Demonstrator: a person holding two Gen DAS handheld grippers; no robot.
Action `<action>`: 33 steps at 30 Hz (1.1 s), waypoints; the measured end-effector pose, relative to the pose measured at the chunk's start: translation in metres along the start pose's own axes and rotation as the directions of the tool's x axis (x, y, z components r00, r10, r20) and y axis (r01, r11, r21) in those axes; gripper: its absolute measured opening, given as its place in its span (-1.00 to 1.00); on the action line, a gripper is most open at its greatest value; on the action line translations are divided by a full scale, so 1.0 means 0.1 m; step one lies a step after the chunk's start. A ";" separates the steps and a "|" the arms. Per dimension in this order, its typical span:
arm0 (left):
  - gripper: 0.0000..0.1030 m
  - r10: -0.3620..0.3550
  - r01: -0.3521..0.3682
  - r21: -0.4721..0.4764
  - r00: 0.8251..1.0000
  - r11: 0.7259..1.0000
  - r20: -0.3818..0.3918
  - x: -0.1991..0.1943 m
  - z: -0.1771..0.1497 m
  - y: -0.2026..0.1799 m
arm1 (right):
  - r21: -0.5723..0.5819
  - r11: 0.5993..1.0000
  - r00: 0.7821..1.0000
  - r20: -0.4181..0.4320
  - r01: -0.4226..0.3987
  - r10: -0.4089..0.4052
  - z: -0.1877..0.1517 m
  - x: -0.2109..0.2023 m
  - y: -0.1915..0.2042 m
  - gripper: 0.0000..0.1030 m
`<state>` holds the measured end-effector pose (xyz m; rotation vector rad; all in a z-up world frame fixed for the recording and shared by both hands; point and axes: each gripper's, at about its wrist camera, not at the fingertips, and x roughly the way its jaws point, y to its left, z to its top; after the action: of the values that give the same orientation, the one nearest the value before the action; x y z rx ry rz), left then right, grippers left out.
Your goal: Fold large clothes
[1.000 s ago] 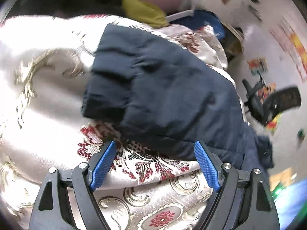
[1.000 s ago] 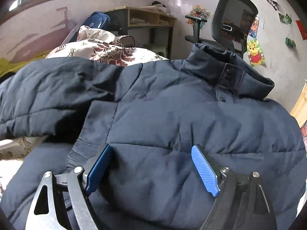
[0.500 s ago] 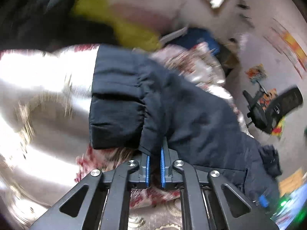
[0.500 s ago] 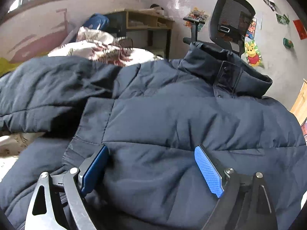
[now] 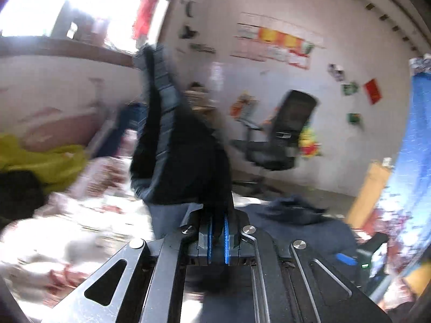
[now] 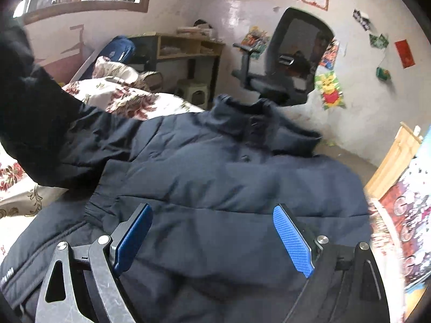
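My left gripper [image 5: 218, 231] pinches the navy padded jacket's sleeve [image 5: 172, 140], raised mid-frame; my right gripper [image 6: 212, 239], spread, hovers over the jacket body [image 6: 229, 177] on the floral bedspread [image 6: 121, 99]. Slick padding could slip free.

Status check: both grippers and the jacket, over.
Left gripper shut on jacket sleeve, lifted. Right gripper open over jacket body. Nothing in the way.

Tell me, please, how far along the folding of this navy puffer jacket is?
Early. Done: the jacket lies spread, front up, on the floral bedspread. In hand: the left gripper is shut on the sleeve, held raised above the bed. Left: laying that sleeve across the body and folding everything else; the right gripper is open over the chest.
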<state>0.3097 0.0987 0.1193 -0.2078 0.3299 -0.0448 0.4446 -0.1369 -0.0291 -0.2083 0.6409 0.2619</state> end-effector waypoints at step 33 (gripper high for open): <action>-0.90 -0.272 0.421 0.185 0.805 0.888 -0.526 1.59 -1.73 -2.03 | 0.607 0.721 0.924 0.060 -0.334 0.378 -0.69 -0.21 -2.14 0.77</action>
<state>0.4013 -0.1459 -0.0487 0.0494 0.7846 -0.5240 0.4547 -0.3616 -0.0465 0.5472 0.8033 0.4079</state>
